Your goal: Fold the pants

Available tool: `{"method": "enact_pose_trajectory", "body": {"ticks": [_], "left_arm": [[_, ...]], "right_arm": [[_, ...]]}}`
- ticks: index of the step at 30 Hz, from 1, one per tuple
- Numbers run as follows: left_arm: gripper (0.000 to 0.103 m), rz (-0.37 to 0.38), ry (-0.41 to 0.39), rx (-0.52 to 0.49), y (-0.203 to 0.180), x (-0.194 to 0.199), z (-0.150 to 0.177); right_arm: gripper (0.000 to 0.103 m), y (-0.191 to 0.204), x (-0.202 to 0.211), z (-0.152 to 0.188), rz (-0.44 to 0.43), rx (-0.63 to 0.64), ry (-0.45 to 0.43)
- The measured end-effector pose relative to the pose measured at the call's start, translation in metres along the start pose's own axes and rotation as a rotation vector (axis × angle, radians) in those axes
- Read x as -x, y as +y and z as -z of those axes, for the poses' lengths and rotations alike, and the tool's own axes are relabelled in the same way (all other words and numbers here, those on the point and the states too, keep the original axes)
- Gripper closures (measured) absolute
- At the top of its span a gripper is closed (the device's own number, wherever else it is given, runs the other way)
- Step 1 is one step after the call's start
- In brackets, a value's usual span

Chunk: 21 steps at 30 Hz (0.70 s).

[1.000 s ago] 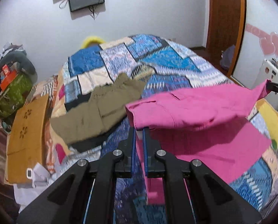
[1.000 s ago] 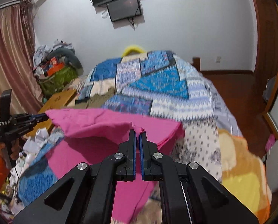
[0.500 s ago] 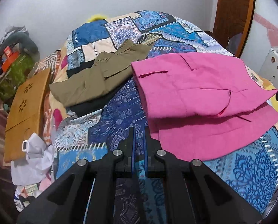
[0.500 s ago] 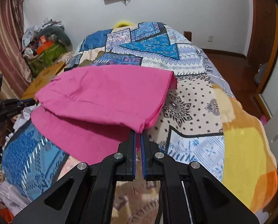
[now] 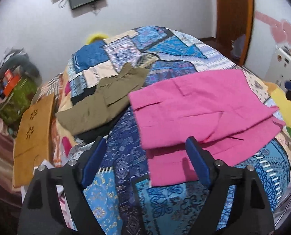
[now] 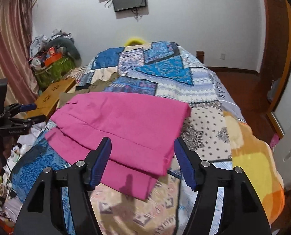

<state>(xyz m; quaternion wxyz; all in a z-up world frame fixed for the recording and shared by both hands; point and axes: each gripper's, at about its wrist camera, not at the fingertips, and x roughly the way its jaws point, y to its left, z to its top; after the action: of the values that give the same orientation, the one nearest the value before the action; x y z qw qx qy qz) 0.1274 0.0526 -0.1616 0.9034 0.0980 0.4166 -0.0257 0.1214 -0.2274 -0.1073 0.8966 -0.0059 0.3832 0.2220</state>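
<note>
Pink pants (image 5: pixel 200 105) lie folded over once on quilt (image 5: pixel 171 201), just ahead of both tongs. L gripper (image 5: pixel 145 158) & R gripper (image 6: pixel 142 162) jaws wide apart, holding nothing. Prob another fold left.

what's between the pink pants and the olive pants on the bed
Only bare patchwork quilt: a narrow strip separates the pink pants from the olive pants, seen in the left wrist view.

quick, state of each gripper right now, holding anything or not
Left gripper: open, holding nothing, above the near edge of the pink pants.
Right gripper: open, holding nothing; the folded pink pants lie on the bed between its fingers.
</note>
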Motion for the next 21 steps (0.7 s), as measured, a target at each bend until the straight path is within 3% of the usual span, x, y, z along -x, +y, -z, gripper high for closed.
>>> {"method": "enact_pose_trajectory", "body": {"ticks": [5, 11, 18, 21], "left_arm": [[0.018, 0.044, 0.054, -0.097, -0.029, -0.02, 0.002], [0.018, 0.004, 0.051, -0.214, -0.058, -0.033, 0.001], [0.018, 0.048, 0.032, -0.216, -0.059, -0.035, -0.019], [0.018, 0.099, 0.046, -0.177, -0.055, -0.038, -0.027]], "right_arm": [[0.034, 0.016, -0.02, 0.001, -0.031, 0.033, 0.042], [0.034, 0.032, -0.043, 0.006, -0.078, 0.069, 0.112], [0.034, 0.056, -0.071, 0.007, -0.14, 0.128, 0.189], [0.034, 0.065, -0.083, 0.003, -0.164, 0.153, 0.211]]}}
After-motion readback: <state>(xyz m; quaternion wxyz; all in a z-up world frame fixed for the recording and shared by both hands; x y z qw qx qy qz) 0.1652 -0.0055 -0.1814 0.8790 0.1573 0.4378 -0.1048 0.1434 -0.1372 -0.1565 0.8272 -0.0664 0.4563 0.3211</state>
